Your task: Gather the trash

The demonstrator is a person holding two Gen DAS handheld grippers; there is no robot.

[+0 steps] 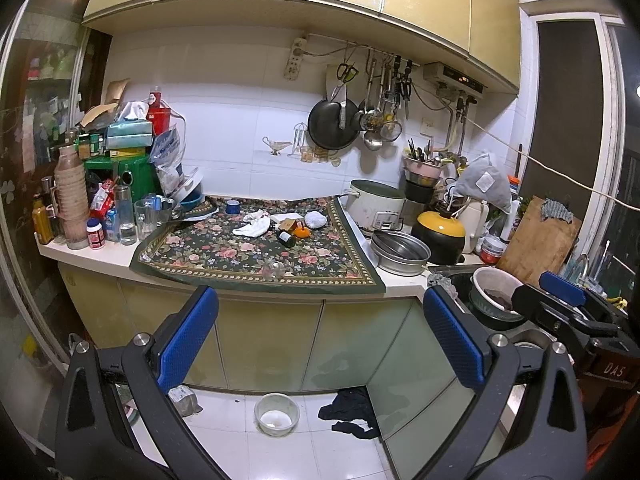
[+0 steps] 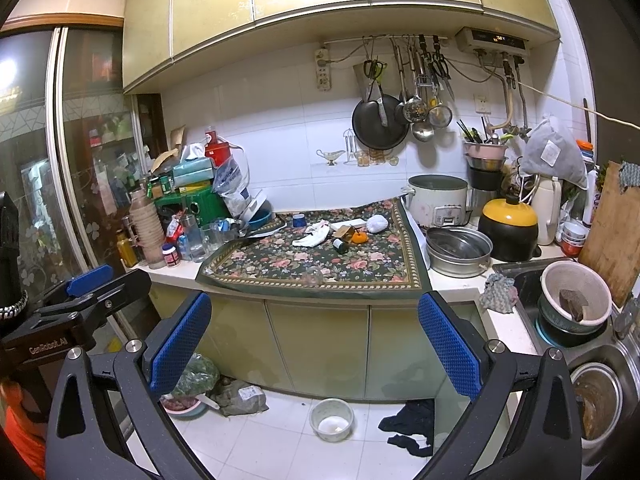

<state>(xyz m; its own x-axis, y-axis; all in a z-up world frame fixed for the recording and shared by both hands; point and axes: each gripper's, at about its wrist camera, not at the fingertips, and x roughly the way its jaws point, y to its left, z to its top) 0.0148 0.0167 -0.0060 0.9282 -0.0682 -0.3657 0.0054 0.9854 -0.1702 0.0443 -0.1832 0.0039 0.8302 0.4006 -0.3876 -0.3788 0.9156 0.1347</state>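
A floral cloth [image 1: 224,256] [image 2: 272,266] covers the counter ahead. On it lie a crumpled white tissue [image 1: 254,226] [image 2: 314,236], a white paper ball [image 1: 316,220] [image 2: 377,223], a small brown box [image 1: 289,224], a dark bottle [image 1: 287,239] on its side, an orange [image 1: 302,232] and crumpled clear plastic [image 1: 274,270] [image 2: 314,276] near the front edge. My left gripper [image 1: 320,336] hangs open before the cabinet doors, well short of the counter. Beside it my right gripper [image 2: 314,344] is open too, holding nothing.
Bottles, jars and boxes [image 1: 120,200] crowd the counter's left end. A rice cooker [image 1: 376,204], steel pot [image 1: 400,250] and black-and-yellow pot [image 2: 508,228] stand right of the cloth, then a sink [image 2: 520,280] full of bowls. On the floor lie a bowl [image 1: 277,414] and dark cloth [image 1: 352,412].
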